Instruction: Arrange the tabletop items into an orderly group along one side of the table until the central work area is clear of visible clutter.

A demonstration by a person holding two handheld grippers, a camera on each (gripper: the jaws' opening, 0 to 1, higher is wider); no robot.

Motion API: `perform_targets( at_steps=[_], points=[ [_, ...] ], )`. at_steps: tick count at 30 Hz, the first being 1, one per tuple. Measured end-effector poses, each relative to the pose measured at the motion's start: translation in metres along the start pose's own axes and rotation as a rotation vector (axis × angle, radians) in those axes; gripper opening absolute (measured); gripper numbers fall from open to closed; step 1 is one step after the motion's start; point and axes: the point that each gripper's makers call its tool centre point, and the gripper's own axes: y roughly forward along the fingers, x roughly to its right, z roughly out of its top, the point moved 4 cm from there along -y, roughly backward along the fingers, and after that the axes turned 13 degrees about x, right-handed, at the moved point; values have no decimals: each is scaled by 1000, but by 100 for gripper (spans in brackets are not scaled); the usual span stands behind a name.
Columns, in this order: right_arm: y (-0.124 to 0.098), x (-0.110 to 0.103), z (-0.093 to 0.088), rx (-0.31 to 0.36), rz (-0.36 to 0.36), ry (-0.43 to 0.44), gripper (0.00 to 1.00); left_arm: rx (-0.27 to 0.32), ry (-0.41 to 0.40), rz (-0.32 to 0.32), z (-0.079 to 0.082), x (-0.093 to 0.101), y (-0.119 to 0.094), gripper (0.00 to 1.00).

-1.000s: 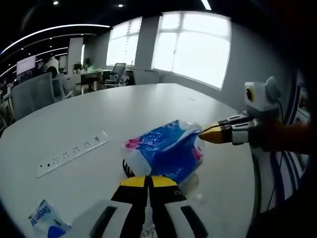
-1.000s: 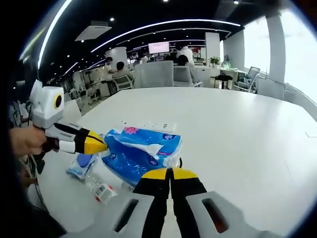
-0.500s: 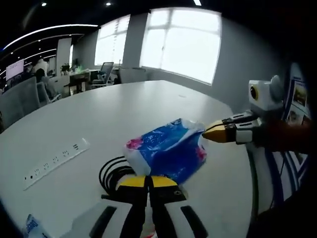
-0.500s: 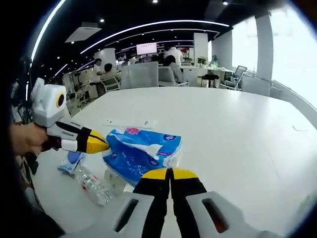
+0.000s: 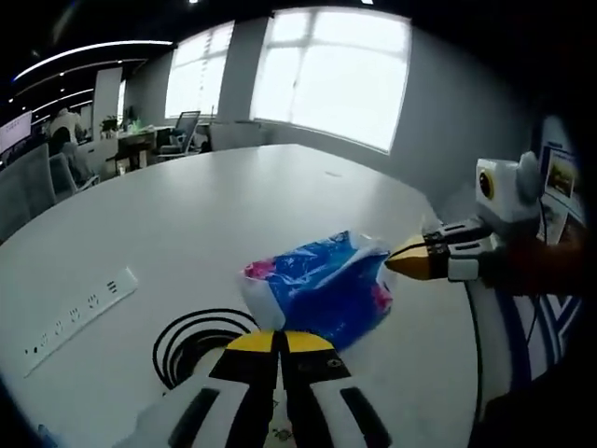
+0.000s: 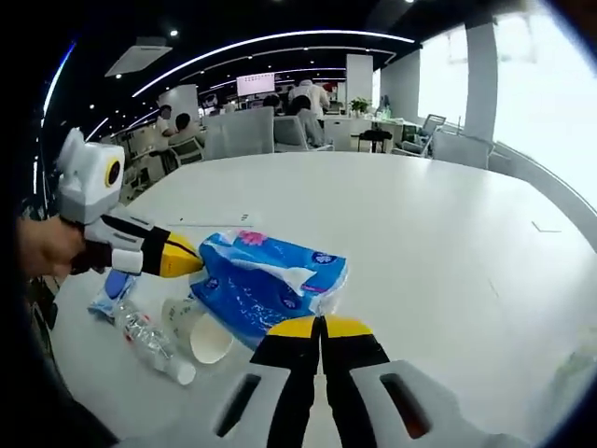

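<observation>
A blue tissue pack (image 5: 317, 289) (image 6: 266, 285) lies on the white table (image 5: 205, 215), held between the two gripper tips. My left gripper (image 5: 280, 342) (image 6: 189, 260) is shut, and its yellow tip touches the pack's edge. My right gripper (image 6: 320, 327) (image 5: 396, 263) is shut too, its tip against the opposite corner of the pack. A tipped paper cup (image 6: 201, 333), a clear plastic bottle (image 6: 147, 340) and a small blue packet (image 6: 106, 289) lie beside the pack. Just in front of my left jaws sits a black cable coil (image 5: 198, 342).
A white power strip (image 5: 79, 310) (image 6: 211, 222) lies flat farther out on the table. Its rounded edge (image 5: 471, 327) runs close behind the right gripper. Office chairs (image 6: 238, 131) and desks stand beyond the far side, with people there and large windows.
Both views have swung. The tissue pack has slid off the cable coil, which now lies bare. The paper cup has come into sight beside the pack. Both tips stay against the pack.
</observation>
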Motion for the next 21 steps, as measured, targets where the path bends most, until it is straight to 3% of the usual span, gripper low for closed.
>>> perform_targets(
  at_steps=[8,21],
  points=[
    [7,6,-15,-22,-25,3,0,-34,54,-20,-3,-3,18,0],
    [22,5,-33,-77,-20,2,0,-81,41,-18,-17,-15,34,0]
  ],
)
